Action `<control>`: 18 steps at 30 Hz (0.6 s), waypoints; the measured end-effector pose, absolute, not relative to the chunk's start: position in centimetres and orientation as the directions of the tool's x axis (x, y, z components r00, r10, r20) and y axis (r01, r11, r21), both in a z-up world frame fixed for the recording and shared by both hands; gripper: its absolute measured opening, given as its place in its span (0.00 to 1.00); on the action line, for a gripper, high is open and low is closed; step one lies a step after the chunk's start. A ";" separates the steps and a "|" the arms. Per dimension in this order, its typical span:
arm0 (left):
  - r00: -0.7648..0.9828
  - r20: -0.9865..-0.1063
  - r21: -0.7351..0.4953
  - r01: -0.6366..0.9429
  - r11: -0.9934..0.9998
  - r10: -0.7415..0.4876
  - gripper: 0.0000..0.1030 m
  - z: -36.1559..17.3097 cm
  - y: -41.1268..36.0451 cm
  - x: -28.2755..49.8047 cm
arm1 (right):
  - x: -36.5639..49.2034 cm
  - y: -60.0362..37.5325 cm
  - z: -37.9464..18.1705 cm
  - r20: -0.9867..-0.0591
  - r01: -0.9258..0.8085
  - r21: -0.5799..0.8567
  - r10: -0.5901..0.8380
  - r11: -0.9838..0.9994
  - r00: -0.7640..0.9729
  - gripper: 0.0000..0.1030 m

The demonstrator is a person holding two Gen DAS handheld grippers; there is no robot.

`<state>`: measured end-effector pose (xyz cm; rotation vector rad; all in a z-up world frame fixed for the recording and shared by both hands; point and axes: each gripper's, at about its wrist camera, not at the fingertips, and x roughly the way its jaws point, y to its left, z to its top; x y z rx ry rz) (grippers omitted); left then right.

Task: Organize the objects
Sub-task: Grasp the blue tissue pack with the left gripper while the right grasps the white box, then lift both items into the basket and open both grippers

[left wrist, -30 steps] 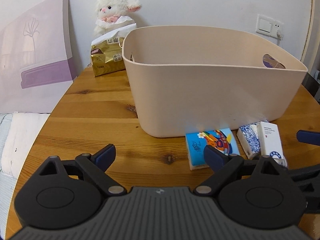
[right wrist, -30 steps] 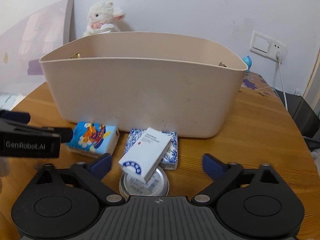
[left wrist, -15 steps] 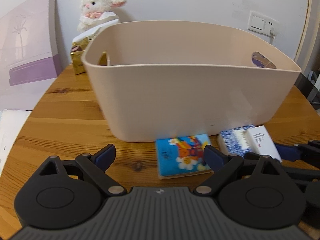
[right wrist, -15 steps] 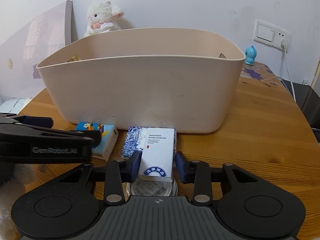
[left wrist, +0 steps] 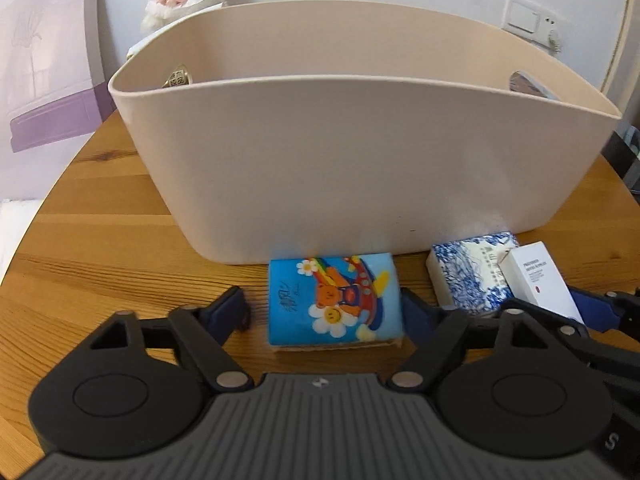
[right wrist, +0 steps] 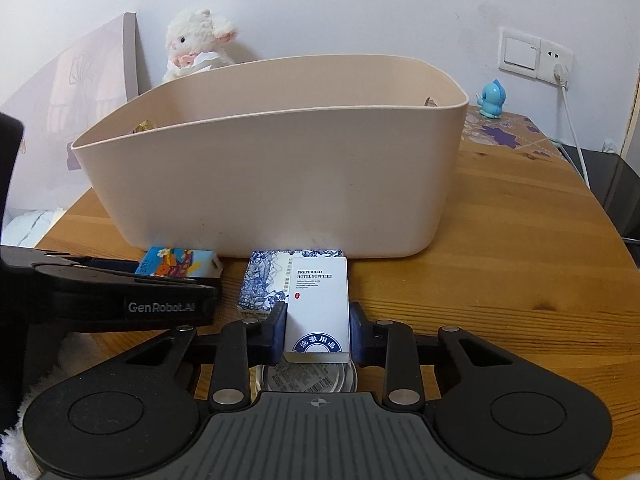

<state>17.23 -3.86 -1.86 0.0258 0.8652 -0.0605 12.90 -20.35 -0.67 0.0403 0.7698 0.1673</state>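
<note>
A blue cartoon tissue pack [left wrist: 334, 300] lies flat on the wooden table [left wrist: 100, 240], just in front of the beige tub [left wrist: 360, 160]. My left gripper [left wrist: 324, 306] straddles this pack and its jaws are closing. The right pad is almost at the pack's edge, and a gap remains on the left. My right gripper [right wrist: 318, 328] is closing, its pads pressing the sides of a white hotel-supplies box [right wrist: 318, 304]. That box sits over a blue-and-white patterned pack [right wrist: 264, 280] and a round tin [right wrist: 306, 378].
A plush lamb [right wrist: 196, 44] and a leaning canvas picture [right wrist: 88, 100] stand behind the tub [right wrist: 280, 180]. A gold packet [left wrist: 178, 78] shows through the tub's handle hole. At the back right are a blue figurine [right wrist: 492, 98], a patterned mat [right wrist: 504, 136] and a plugged-in cord [right wrist: 572, 128].
My left gripper shifted until the cartoon pack lay between its jaws, which then narrowed. My right gripper went from wide open to clamped on the white box, which now sits straight.
</note>
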 end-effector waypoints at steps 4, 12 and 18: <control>0.638 -0.767 -0.021 0.070 0.997 -0.061 0.63 -1.4 -3.1 17.0 | 12.6 -20.3 -0.2 -0.677 -0.140 0.090 0.164 0.986 0.717 0.28; 0.672 -0.738 -0.038 0.043 0.998 -0.057 0.63 -0.5 -1.2 15.2 | 11.4 -20.3 1.9 -0.644 -0.147 0.084 0.166 0.986 0.747 0.28; 0.711 -0.700 -0.021 0.065 0.998 -0.061 0.63 1.0 -0.4 13.0 | 9.8 -21.1 3.6 -0.608 -0.148 0.079 0.166 0.986 0.776 0.28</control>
